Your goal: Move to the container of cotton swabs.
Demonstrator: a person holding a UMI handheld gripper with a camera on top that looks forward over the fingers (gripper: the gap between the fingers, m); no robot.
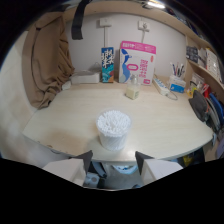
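Fingers (114, 162) spread wide and empty, approach under way, cotton swab tub (113, 129) just ahead at the table's (165, 120) near edge — push straight forward next.

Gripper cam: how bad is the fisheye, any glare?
Gripper view: strong fisheye with a black vignette, desk edge bowed; bright lamp glare up top; cotton swab container evenly lit and readable just ahead of the open tongs; shelves at the side smeared.
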